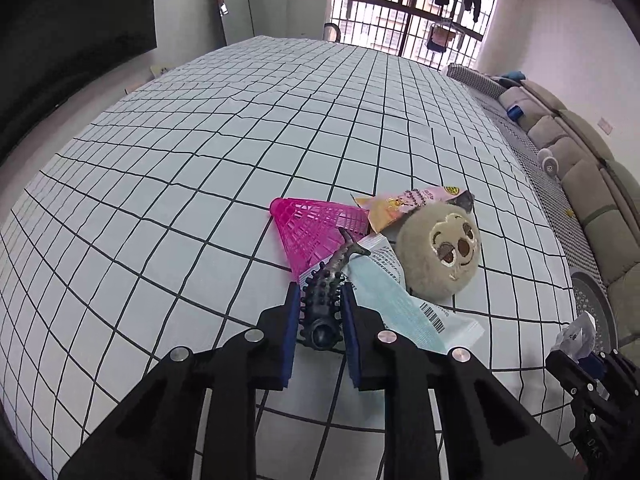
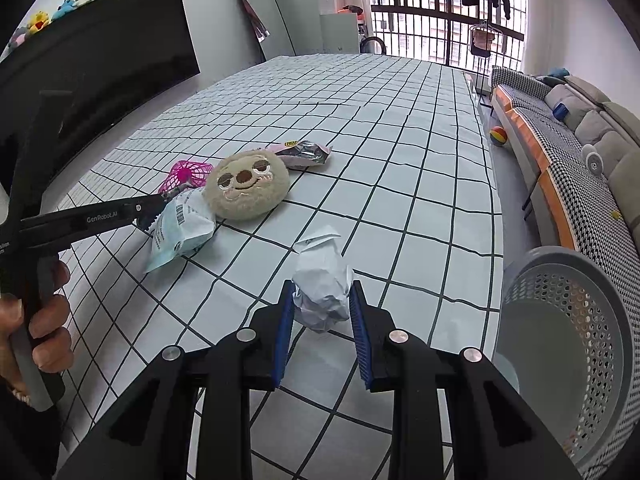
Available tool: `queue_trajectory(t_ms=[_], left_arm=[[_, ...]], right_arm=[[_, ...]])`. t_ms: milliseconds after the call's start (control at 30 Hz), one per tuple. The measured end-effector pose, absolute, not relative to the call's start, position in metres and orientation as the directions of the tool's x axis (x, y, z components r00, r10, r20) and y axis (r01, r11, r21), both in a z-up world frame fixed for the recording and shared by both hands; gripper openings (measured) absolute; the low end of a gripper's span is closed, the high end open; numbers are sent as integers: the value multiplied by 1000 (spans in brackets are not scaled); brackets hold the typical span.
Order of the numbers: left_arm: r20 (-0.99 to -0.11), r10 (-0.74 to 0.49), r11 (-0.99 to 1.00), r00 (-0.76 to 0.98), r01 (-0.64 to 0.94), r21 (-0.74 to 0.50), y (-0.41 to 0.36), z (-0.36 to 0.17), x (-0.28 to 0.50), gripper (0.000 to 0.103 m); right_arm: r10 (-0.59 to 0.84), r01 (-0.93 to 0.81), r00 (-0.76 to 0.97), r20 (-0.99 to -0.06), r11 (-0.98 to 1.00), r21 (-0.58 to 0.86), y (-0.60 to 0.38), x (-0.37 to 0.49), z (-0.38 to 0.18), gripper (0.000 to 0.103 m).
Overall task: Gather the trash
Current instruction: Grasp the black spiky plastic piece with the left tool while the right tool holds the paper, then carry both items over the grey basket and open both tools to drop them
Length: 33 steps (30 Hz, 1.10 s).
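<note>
On the table (image 2: 400,168), the plush (image 2: 246,184) lies between the basket toy (image 2: 186,174) on its left and a wrapper (image 2: 306,154) behind it. The packet (image 2: 180,228) lies before the plush, touching it. The spiked toy (image 1: 324,304) rests on the packet's left edge. The bin (image 2: 576,344) stands right of the table.

Bright, even daylight enters through the barred window (image 2: 448,12) at the far end, slightly blown out. Shadows on the white grid-lined cloth (image 1: 240,140) are soft. Strong fisheye bending, dark corner vignettes; focus sharp.
</note>
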<state>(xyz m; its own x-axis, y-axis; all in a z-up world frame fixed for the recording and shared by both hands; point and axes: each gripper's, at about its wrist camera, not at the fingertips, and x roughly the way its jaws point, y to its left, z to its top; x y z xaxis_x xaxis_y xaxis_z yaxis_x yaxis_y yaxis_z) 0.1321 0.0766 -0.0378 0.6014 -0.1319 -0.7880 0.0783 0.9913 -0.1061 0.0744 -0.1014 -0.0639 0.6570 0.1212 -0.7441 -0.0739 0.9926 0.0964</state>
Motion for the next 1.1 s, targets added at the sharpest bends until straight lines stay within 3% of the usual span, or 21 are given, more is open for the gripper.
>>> queue_trajectory(t_ms=[667,1100], left_arm=[[-748,-104,994,655,57,-88,90,-16,79,21],[-689,-251,960,680,263,-90,-3,15,59,21]], right_arm=[[130,-93,664,-736,991,92,-93,60,-59,27],[46,27,689,-723,996,89,-145,26,-48,27]])
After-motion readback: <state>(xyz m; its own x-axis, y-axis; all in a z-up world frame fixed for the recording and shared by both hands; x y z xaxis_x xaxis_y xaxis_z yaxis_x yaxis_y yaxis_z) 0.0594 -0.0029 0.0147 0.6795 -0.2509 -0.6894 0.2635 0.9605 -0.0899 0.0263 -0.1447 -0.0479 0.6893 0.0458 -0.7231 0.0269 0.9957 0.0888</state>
